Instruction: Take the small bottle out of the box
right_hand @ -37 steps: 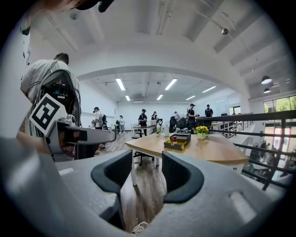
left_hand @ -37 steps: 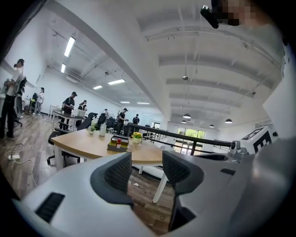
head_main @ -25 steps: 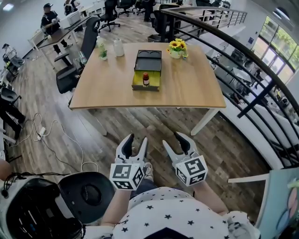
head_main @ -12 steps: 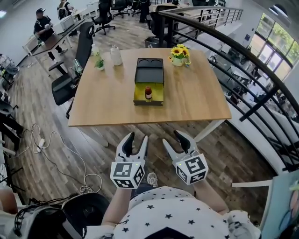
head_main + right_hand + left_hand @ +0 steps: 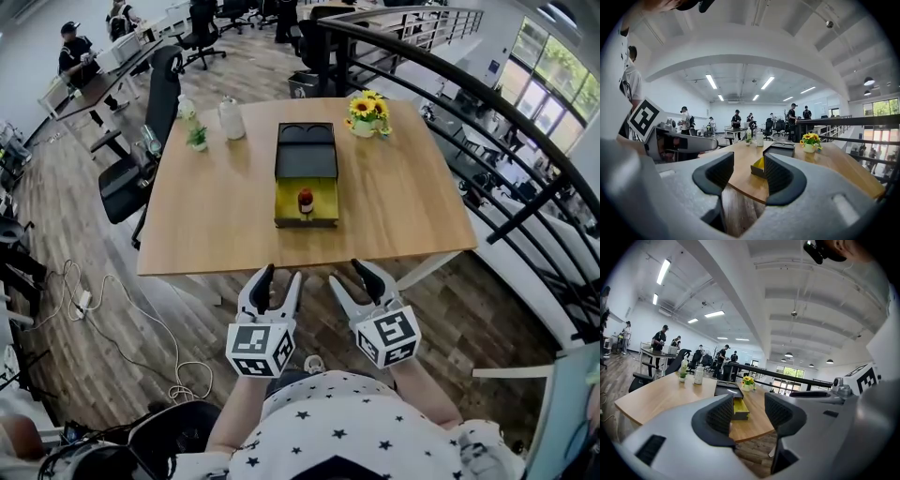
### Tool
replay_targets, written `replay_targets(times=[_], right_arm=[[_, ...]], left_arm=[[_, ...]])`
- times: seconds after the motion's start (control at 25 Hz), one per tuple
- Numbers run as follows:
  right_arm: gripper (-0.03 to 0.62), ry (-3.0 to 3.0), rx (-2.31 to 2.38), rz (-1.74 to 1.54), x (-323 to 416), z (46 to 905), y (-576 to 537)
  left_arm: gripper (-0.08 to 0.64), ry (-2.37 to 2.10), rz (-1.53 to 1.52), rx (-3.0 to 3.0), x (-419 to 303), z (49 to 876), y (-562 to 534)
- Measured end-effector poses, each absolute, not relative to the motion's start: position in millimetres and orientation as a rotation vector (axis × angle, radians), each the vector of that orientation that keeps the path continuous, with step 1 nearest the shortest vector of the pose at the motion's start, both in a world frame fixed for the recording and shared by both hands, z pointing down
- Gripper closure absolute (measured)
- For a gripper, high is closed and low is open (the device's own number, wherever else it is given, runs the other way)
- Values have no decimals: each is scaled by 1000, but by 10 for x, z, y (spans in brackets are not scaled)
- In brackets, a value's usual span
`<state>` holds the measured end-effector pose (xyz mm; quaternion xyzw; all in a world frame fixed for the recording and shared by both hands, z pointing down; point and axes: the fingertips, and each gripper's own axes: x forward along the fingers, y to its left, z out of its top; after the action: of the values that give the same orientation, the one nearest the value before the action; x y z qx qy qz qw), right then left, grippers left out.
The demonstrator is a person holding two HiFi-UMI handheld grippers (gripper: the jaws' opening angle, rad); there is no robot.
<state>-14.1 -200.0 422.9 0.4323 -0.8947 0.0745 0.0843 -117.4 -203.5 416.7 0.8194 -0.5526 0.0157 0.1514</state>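
Open and empty: left tongs (image 5: 278, 277), right tongs (image 5: 347, 275)
The bottle (image 5: 306, 200) stands upright in the box (image 5: 307, 155) on the tabletop (image 5: 216, 206), well beyond both, about midway between them

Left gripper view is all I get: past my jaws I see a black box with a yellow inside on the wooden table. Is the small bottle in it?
Observer: Yes. The head view shows the small red-capped bottle standing upright in the yellow half of the black box, the half nearer you.
Operator: Is my other gripper free to take it?
Observer: The right gripper has its jaws apart with nothing between them, as its own view shows.
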Motion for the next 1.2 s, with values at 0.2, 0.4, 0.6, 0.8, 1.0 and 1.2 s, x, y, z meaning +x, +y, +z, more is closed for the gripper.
replay_targets(times=[0.2, 0.4, 0.6, 0.8, 1.0, 1.2], right_arm=[[408, -2649, 1312, 237, -196, 4275, -2261], [408, -2616, 1338, 252, -179, 4302, -2388], [408, -2584, 1353, 276, -126, 4417, -2470], [408, -2575, 1348, 296, -129, 4495, -2656], [408, -2582, 1332, 311, -108, 4592, -2966], [408, -2602, 1323, 324, -87, 4656, -3359]], left_arm=[[373, -1564, 74, 2356, -1245, 4274, -2326], [373, -1545, 106, 2357, -1290, 4378, -2572], [373, -1516, 152, 2372, -1226, 4562, -2822], [373, -1503, 196, 2368, -1166, 4765, -3143], [373, -1489, 240, 2375, -1057, 4941, -3554], [365, -1473, 296, 2364, -933, 5142, -3962]])
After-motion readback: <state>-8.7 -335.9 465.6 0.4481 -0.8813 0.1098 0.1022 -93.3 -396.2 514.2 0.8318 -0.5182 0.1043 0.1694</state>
